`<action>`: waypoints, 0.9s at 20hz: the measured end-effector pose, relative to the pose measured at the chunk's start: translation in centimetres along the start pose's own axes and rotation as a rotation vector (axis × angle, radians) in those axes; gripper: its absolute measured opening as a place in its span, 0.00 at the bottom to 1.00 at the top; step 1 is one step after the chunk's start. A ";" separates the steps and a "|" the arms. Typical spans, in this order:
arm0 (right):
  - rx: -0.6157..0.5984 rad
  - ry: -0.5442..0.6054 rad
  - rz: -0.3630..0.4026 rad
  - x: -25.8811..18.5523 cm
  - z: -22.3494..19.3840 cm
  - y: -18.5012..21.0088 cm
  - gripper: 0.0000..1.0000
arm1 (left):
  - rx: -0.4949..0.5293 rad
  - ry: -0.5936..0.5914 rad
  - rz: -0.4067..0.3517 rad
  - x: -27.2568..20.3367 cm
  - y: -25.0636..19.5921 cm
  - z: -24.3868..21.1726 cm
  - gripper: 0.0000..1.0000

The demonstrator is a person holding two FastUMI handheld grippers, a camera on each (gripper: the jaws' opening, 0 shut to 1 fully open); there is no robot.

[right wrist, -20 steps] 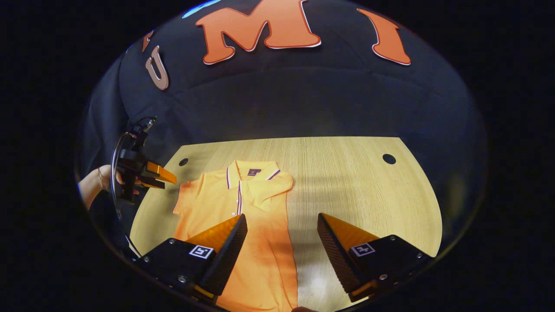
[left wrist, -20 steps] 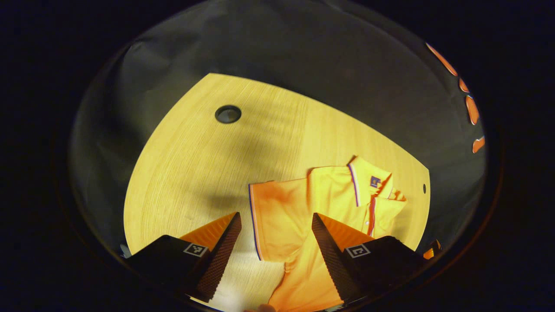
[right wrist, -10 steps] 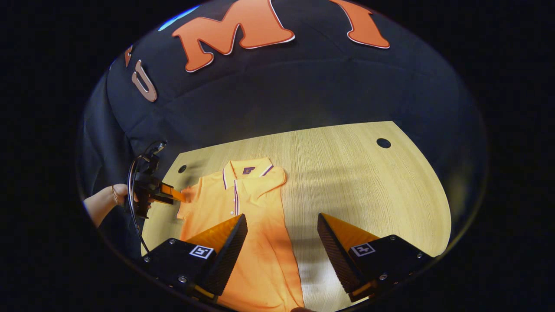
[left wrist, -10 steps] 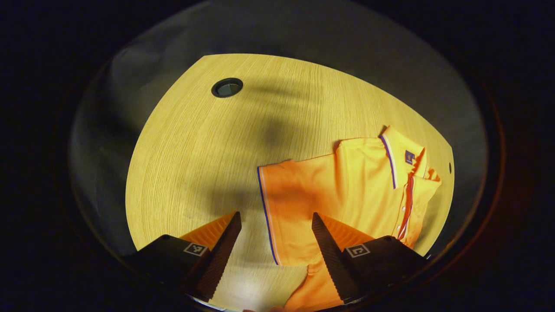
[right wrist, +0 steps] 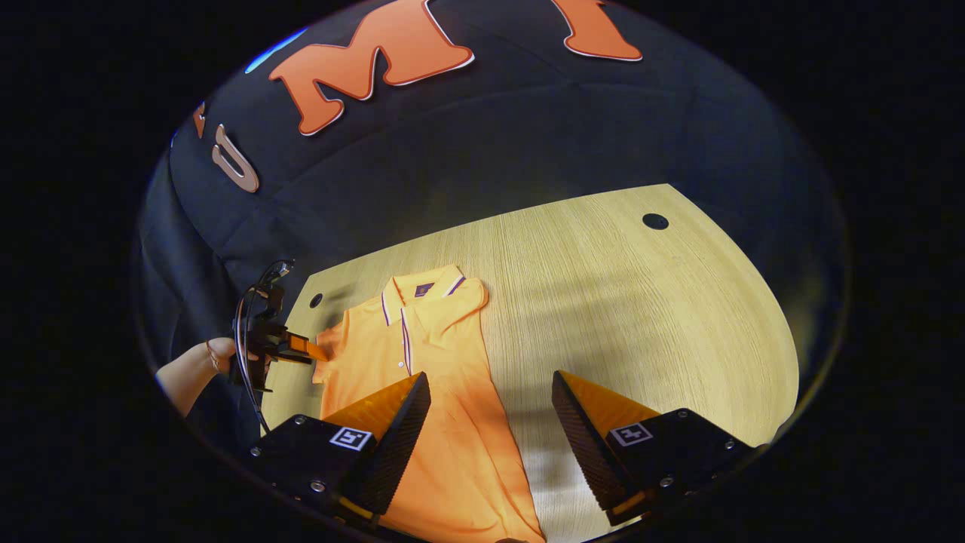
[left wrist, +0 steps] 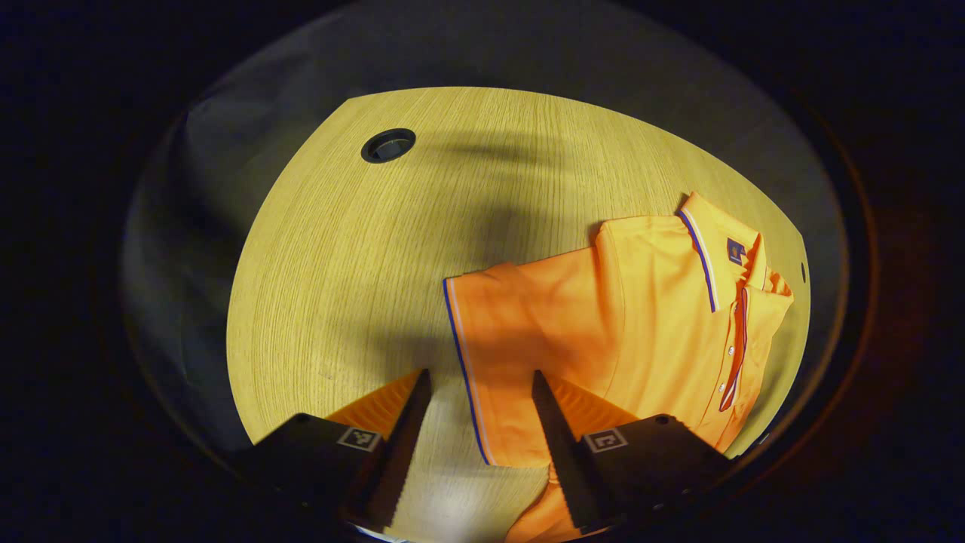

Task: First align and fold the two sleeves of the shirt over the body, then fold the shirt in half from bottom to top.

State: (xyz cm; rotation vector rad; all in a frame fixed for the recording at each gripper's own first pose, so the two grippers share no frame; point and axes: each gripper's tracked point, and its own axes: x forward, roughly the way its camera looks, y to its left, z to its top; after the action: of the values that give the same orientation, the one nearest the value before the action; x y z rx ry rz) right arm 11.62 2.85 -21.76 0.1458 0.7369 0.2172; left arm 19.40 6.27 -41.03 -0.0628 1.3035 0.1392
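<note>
An orange polo shirt [left wrist: 641, 317] with a striped collar lies flat on the wooden table [left wrist: 362, 249]. Its left sleeve [left wrist: 520, 332] is spread out, and the trimmed hem runs between the fingers of my left gripper [left wrist: 480, 385], which is open and low over it. In the right gripper view the shirt [right wrist: 445, 392] lies with its other sleeve [right wrist: 464, 298] folded onto the chest. My right gripper [right wrist: 490, 385] hangs open above the shirt's body and right edge. The left gripper [right wrist: 313, 351], held by a hand [right wrist: 219, 351], is at the sleeve's edge.
The table [right wrist: 641, 302] has a round cable hole [left wrist: 387, 145] far left, a second hole [right wrist: 654, 221] at the far right corner, and a small one [right wrist: 316, 300] near the collar. Bare wood stretches right of the shirt. Black cloth walls surround the table.
My left gripper has come lower and closer to the sleeve hem, and its fingers have narrowed a little. The right gripper has tilted slightly while staying open over the shirt.
</note>
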 end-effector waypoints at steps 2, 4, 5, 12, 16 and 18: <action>0.011 -0.004 0.004 -0.4 -0.2 -0.2 0.99 | -0.002 0.023 -0.004 0.1 -0.9 -0.5 0.36; 0.021 -0.008 0.008 -0.8 -0.3 -0.5 0.99 | -0.030 -0.049 -0.010 0.1 -1.5 0.2 0.08; 0.027 -0.010 0.008 -1.0 -0.4 -0.8 0.99 | -0.013 -0.078 -0.020 0.0 -1.7 0.3 0.03; 0.037 -0.026 0.026 -2.4 -0.9 -1.9 0.99 | 0.061 -0.155 -0.037 -3.5 -2.3 1.0 0.01; 0.050 -0.049 0.054 -3.1 -0.3 -1.8 0.99 | 0.102 -0.195 -0.082 -7.0 -5.5 1.4 0.01; 0.049 -0.059 0.070 -3.6 -0.1 -1.7 0.99 | 0.105 -0.218 -0.115 -8.8 -7.5 1.6 0.01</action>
State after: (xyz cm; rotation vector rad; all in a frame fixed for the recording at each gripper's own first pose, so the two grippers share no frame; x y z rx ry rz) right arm 9.18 0.31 -19.89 0.2239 0.6789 0.2604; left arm 19.65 -1.52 -32.32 -0.0313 1.0849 -0.0208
